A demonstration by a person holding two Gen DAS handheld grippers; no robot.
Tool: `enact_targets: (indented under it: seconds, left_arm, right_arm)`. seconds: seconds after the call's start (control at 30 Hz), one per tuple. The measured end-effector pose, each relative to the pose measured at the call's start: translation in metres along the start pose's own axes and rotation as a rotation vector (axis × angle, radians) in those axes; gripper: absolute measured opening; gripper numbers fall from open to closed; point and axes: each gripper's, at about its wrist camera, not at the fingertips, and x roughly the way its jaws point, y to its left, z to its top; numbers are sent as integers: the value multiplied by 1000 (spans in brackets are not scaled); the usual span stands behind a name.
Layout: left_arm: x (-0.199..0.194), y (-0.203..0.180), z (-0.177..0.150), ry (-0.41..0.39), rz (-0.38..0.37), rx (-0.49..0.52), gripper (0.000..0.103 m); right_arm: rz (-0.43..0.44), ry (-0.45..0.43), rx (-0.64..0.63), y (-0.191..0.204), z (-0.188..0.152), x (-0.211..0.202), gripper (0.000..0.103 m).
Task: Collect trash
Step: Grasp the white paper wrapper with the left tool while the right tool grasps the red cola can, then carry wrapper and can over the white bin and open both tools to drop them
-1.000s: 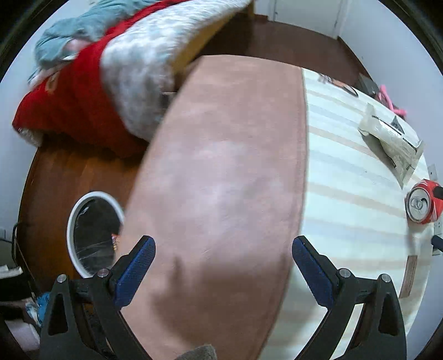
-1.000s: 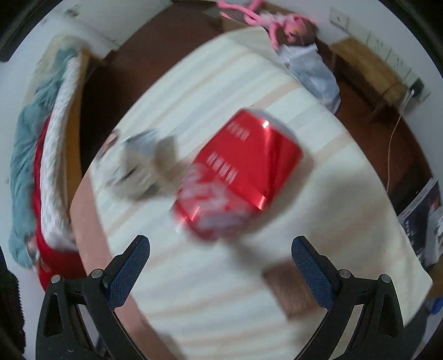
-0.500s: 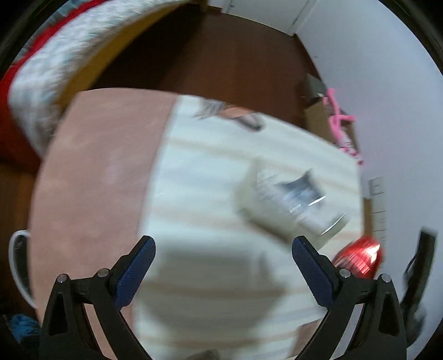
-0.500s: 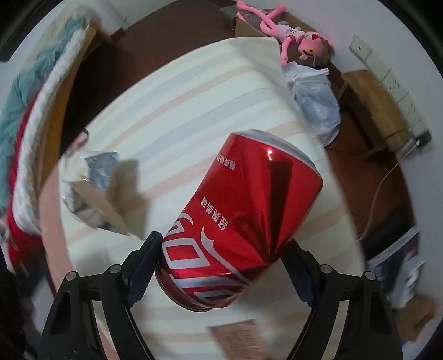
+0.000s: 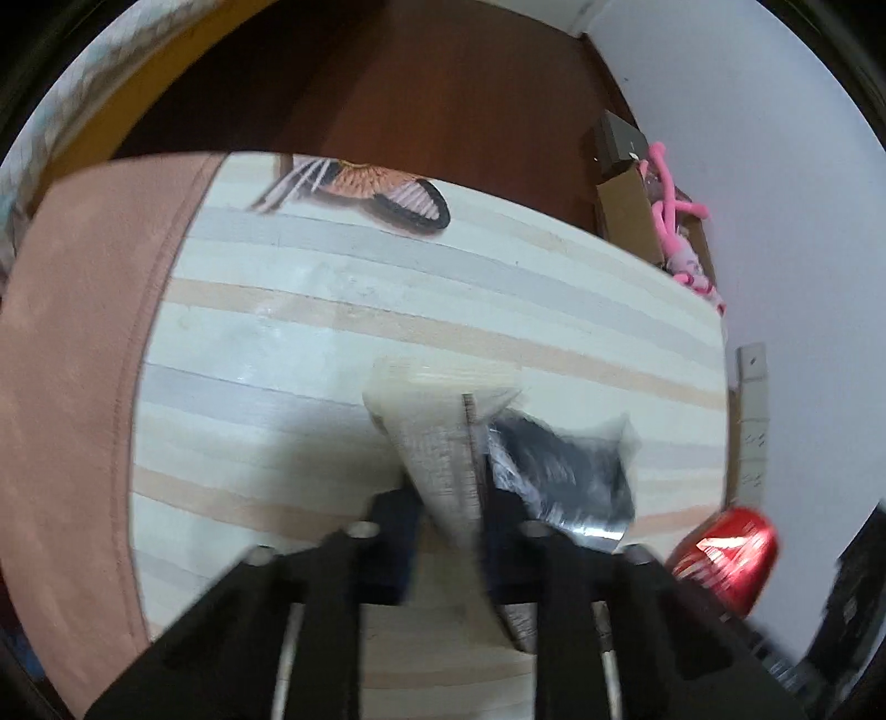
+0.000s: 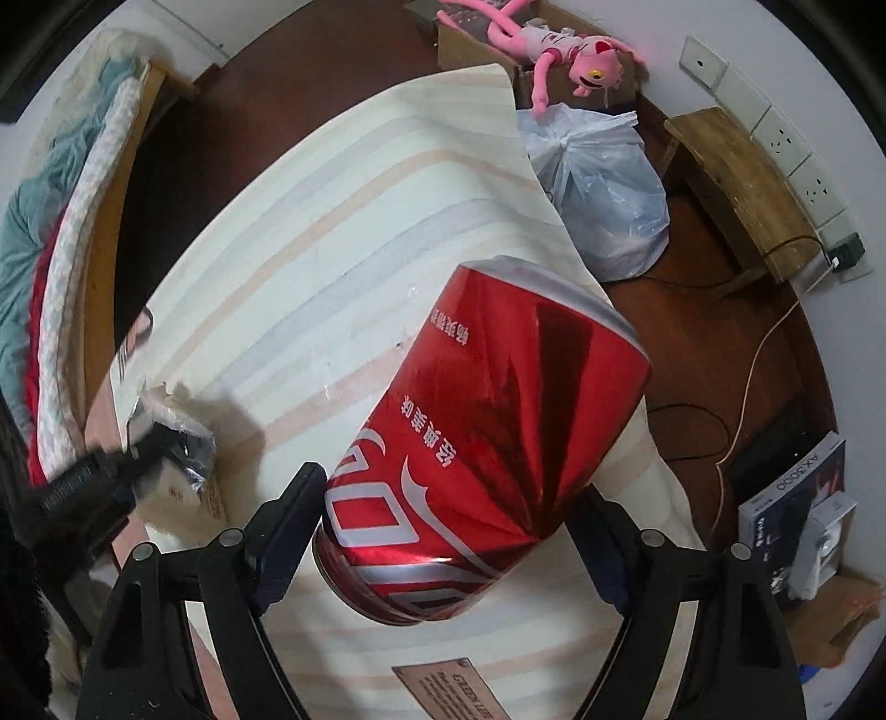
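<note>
My right gripper (image 6: 443, 531) is shut on a dented red soda can (image 6: 476, 443) and holds it above the striped table (image 6: 310, 288). The can also shows at the lower right of the left wrist view (image 5: 725, 554). My left gripper (image 5: 448, 531) is shut on a crumpled beige and clear plastic wrapper (image 5: 443, 443) lying on the striped table (image 5: 332, 310). In the right wrist view the left gripper (image 6: 138, 454) and the wrapper (image 6: 177, 443) sit at the far left.
A pink cloth (image 5: 83, 343) covers the table's left part. A bird picture (image 5: 365, 188) lies at the far edge. A white plastic bag (image 6: 598, 194), a pink plush toy (image 6: 559, 44), a wooden stool (image 6: 736, 183) and boxes (image 6: 797, 509) stand on the floor right of the table.
My left gripper swung right to the wrapper and shut on it. My right gripper closed on the can and lifted it.
</note>
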Motion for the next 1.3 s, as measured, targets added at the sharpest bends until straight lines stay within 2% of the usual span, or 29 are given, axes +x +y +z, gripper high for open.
enact_targets:
  seconds: [0.13,0.23,0.43,0.53,0.67,0.7,0.73,0.77,0.9,1.07,1.3]
  left_arm:
    - [-14,6,-18,-66,80,107,5]
    - [-24,18,-30,-108,123,138,5]
    - [-33,26,-38,-141,144,146,5]
    - [-33,22,-36,-146,152,151,5]
    - [-36,14,-38,-162,166,177,4]
    - [-37,11,-38,-166,171,185,4]
    - [-38,10,-40,-170,176,193,4]
    - [-41,8,-42,-179,183,206,4]
    - [-57,8,-50,-207,190,233,4]
    - [-87,14,-62,-262,193,245,3]
    - [-150,47,-93,-345,186,209,3]
  right_arm:
    - [14,61,-61,8,-6,7,86]
    - [26,45,-61,4,-14,0,92]
    - [137,-42,122,-22,-17,-20,94]
    - [138,-51,178,-23,-11,-16,94]
    - [71,-75,201,-20,-3,-8,94]
    - [49,-80,187,-17,-1,-6,93]
    - [21,-85,167,-14,1,-4,84]
    - [4,-95,147,-11,2,-3,80]
    - [-22,-122,71,-2,-3,-6,79]
    - [8,-146,-11,9,-25,-23,79]
    - [79,-198,-178,51,-87,-66,79]
